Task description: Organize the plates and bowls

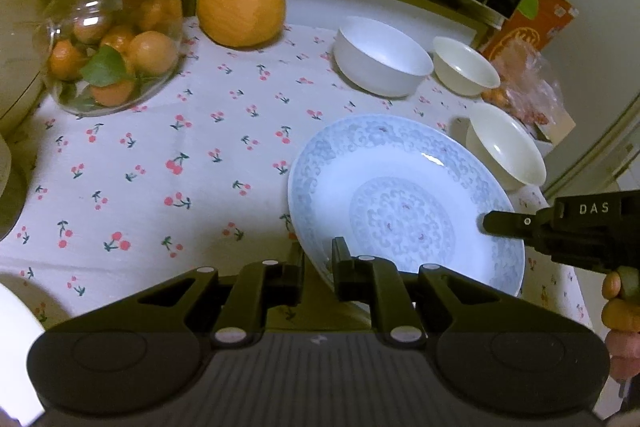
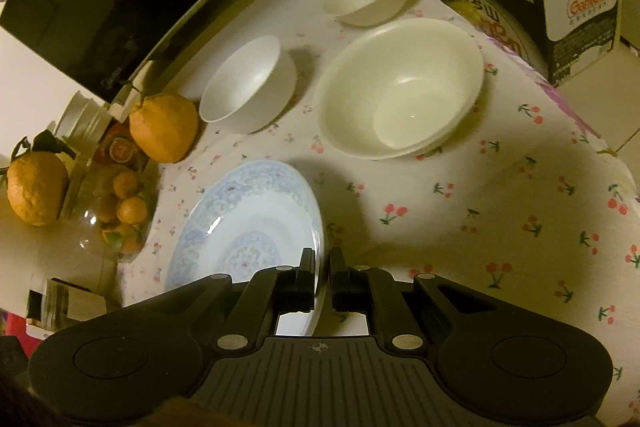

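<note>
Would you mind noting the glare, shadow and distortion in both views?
Left wrist view: small glare streak on the plate; fisheye bends the table edge.
Right wrist view: a broad shadow darkens the cherry tablecloth below the large bowl; yellowish light, dark corners.

Two matte black handheld grippers. The left gripper point(image 1: 318, 267) has a ribbed grey-black body, two round side discs, angled linkage arms with silver pivot pins, and slim black fingers. The right gripper point(image 2: 323, 277) looks identical; its side carries white letters "DAS".
</note>
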The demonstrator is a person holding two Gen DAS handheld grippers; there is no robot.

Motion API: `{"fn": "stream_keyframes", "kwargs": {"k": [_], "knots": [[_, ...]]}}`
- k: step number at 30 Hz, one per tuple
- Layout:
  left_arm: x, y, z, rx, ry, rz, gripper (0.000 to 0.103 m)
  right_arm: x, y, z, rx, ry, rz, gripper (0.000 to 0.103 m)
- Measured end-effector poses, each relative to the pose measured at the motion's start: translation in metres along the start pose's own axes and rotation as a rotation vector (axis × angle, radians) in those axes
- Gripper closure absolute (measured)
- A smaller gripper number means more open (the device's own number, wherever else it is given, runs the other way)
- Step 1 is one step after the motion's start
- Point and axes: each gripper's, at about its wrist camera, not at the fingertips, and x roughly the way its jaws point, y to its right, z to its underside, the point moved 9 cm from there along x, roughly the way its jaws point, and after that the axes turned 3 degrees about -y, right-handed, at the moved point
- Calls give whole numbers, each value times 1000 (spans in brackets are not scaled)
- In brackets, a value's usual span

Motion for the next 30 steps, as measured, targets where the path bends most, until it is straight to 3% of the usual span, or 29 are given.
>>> {"fn": "stream_keyframes", "kwargs": {"k": [30], "knots": [[3, 4, 4, 45, -32, -30, 90, 8, 5, 2, -6, -24, 34, 95]]}}
